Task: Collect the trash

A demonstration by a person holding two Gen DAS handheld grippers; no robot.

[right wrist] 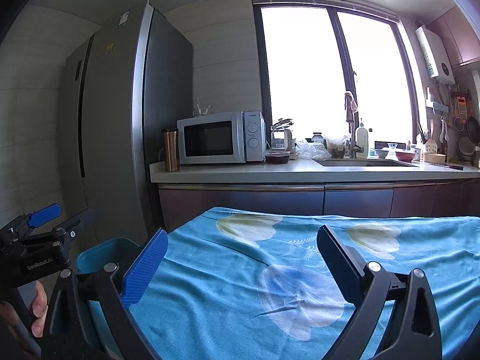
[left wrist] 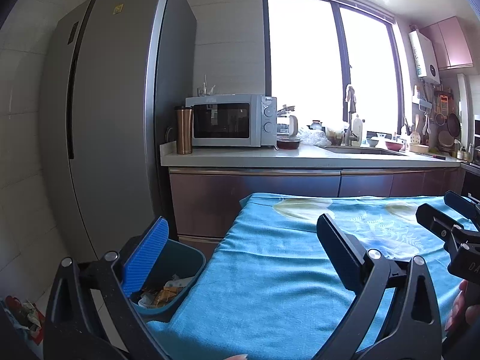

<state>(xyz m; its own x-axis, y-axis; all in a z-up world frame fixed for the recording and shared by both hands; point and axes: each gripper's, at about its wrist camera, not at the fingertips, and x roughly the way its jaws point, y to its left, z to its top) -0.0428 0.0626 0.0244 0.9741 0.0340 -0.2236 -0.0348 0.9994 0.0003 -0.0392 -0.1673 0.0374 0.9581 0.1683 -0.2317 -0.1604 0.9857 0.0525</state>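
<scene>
A blue trash bin (left wrist: 183, 267) stands on the floor at the table's left edge, with several crumpled wrappers (left wrist: 163, 295) inside. It also shows in the right wrist view (right wrist: 99, 252), partly hidden. My left gripper (left wrist: 240, 240) is open and empty, above the table's left side next to the bin. My right gripper (right wrist: 241, 249) is open and empty, above the table's cloth. Each gripper shows in the other's view: the right one (left wrist: 450, 210), the left one (right wrist: 54, 219).
The table wears a blue floral cloth (right wrist: 300, 270). Behind it runs a kitchen counter (left wrist: 300, 159) with a microwave (left wrist: 231, 120), a copper tumbler (left wrist: 183, 129) and a sink (left wrist: 363, 150). A tall fridge (left wrist: 114, 120) stands at left. A red bag of litter (left wrist: 24, 315) lies on the floor.
</scene>
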